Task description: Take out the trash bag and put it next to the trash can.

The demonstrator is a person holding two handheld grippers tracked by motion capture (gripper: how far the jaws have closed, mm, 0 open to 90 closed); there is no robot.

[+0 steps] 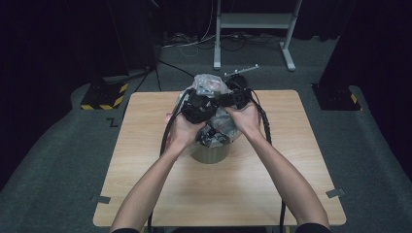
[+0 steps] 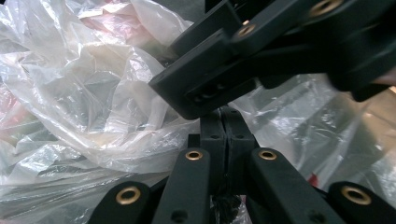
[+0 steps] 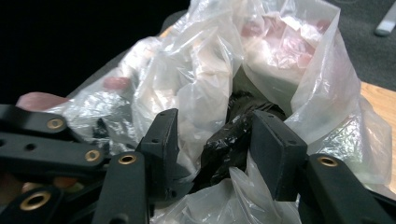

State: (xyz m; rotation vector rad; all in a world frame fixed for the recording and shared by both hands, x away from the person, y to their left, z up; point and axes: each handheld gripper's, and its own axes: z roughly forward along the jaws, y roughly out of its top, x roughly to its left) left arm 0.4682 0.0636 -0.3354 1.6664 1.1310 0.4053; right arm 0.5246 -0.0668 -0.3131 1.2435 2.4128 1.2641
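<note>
Dark curtains and grey carpet surround a pale wooden table (image 1: 145, 194), and near its middle stands a small round bin (image 1: 210, 153) lined with a clear plastic bag (image 1: 206, 82). That bag bulges up out of the bin, crumpled, with something pinkish inside its upper folds and a wad of black plastic (image 3: 229, 140) lower down.

Both of the person's hands meet right over the bin. The left hand-held gripper (image 2: 227, 140) has its jaws pressed tight together, with clear film bunched around and beneath them; whether a fold is actually pinched there I cannot tell. The right hand-held gripper (image 3: 219, 140) sits just beside it on the bag, its jaws standing partly apart with the clear film and the black wad between them, the pads not pressing on either.

Behind the bin, past the table's far edge, a grey metal stand (image 1: 252, 29) rests on the carpet.
</note>
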